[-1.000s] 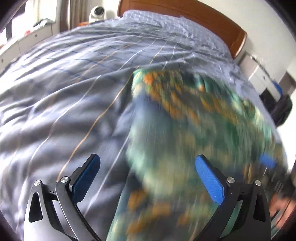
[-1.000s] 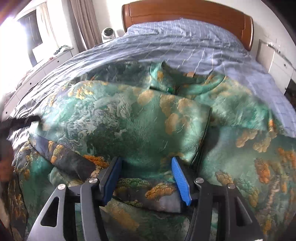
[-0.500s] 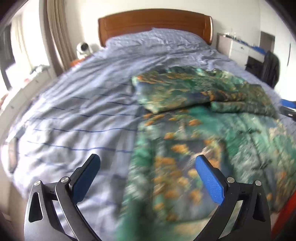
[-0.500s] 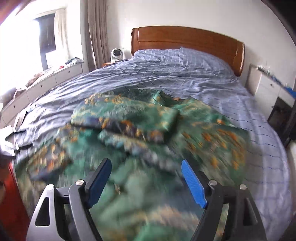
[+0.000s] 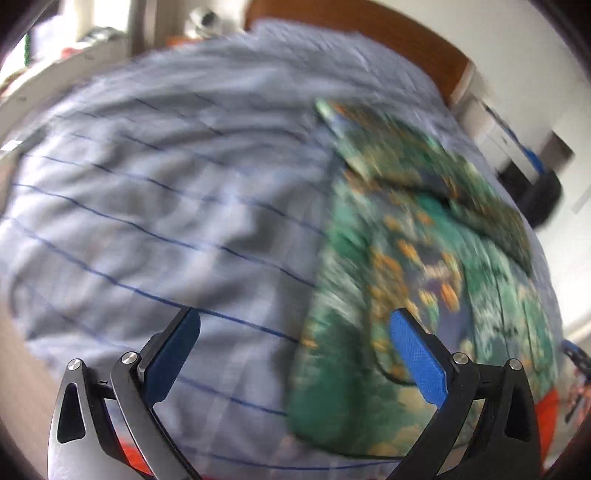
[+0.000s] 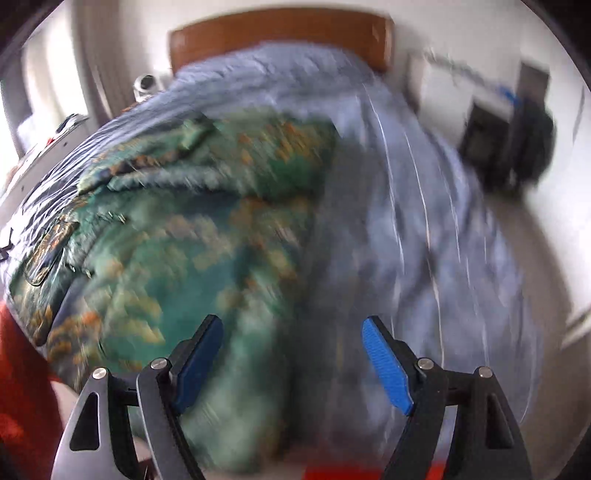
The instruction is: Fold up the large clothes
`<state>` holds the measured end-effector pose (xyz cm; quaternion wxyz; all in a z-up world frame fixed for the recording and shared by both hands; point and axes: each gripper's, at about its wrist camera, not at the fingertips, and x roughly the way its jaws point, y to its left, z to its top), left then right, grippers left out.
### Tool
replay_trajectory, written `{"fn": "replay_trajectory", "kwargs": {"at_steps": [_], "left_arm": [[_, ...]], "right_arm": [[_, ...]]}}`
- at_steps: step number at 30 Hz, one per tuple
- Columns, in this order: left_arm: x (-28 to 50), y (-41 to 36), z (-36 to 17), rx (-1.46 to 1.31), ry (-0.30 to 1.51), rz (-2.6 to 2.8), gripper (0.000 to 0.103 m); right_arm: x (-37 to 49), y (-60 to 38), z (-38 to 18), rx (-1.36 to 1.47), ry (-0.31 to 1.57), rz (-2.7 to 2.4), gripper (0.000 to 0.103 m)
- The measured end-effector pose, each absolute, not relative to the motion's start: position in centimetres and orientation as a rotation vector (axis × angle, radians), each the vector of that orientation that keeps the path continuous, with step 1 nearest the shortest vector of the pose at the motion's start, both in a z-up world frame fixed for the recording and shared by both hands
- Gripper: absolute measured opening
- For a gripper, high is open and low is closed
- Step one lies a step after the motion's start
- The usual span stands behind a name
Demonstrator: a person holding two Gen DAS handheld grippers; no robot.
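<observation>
**Between folds: both grippers free, lining up on the garment's near end**

Green satin garment with orange-gold print [image 5: 424, 266] lies on the blue checked bed cover [image 5: 155, 221], partly folded: a folded-over layer sits across its far end toward the wooden headboard [image 6: 280, 33], the near end lies flatter, reaching the foot edge of the bed. In the left wrist view it fills the right half; in the right wrist view [image 6: 177, 236] the left half. Both views are motion-blurred, so hems and edges are hard to pick out.

Left gripper [image 5: 295, 354]: jaws spread wide, nothing between them, above the garment's left edge where it meets the cover.
Right gripper [image 6: 291, 358]: jaws wide, empty, above the garment's right edge.

My read: one fold is in, and this is the repositioning step before the next. Neither gripper touches cloth.

Next move likely needs:
- each gripper down on its own near corner
- pinch all layers, not just the top one; satin will probably slip
- lift both sides evenly, carry toward the headboard, lay flat on the folded part

Orange fabric [image 6: 22, 387] at the frame bottom; can't tell what it is.
</observation>
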<state>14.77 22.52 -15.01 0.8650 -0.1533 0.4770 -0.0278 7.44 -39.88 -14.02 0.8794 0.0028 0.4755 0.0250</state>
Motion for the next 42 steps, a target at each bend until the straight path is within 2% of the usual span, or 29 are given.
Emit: {"fn": "replay_trajectory", "kwargs": {"at_steps": [4,8,11,12,13,14,15,16,18,19,22,31,42], "left_arm": [[16.0,18.0,-17.7,-0.243,1.121,-0.206,0.102],[15.0,15.5,-17.8,-0.173,1.145,-0.28,0.102],[14.5,15.1,-18.0,-0.181,1.148,-0.287,0.101],[14.6,15.1,-18.1,-0.189,1.153,-0.283,0.094],[14.4,15.1,-17.9,-0.195,1.16,-0.266,0.078],[14.1,15.2,-17.7,-0.195,1.164,-0.257,0.07],[13.9,15.5,-17.5,-0.204,1.166,-0.261,0.05],[13.8,15.9,-17.3,-0.218,1.167,-0.265,0.038],[13.5,16.7,-16.7,-0.261,1.165,-0.258,0.019],[13.5,16.9,-16.4,-0.289,1.164,-0.252,0.015],[13.7,17.7,-15.2,-0.353,1.148,-0.231,0.011],[11.6,17.1,-8.8,-0.387,0.987,-0.296,0.01],[6.8,18.4,-6.7,-0.369,0.986,-0.304,0.01]], "right_arm": [[5.9,-42.9,-16.5,0.205,1.081,0.106,0.08],[5.1,-43.2,-17.7,0.41,1.048,0.226,0.08],[6.1,-41.7,-19.0,0.44,1.085,0.294,0.08],[6.5,-41.1,-19.4,0.435,1.106,0.311,0.08],[6.8,-40.5,-19.5,0.44,1.127,0.35,0.073],[7.1,-39.7,-19.4,0.429,1.135,0.371,0.064],[7.2,-39.0,-19.1,0.397,1.141,0.381,0.038],[7.3,-38.1,-18.6,0.339,1.144,0.39,0.025],[7.5,-37.4,-17.9,0.305,1.141,0.393,0.019],[7.7,-37.2,-17.5,0.299,1.14,0.394,0.018],[7.8,-37.0,-16.2,0.299,1.113,0.405,0.016],[7.3,-37.6,-10.6,0.382,0.983,0.457,0.015],[4.7,-39.0,-7.3,0.431,0.94,0.519,0.014]]}}
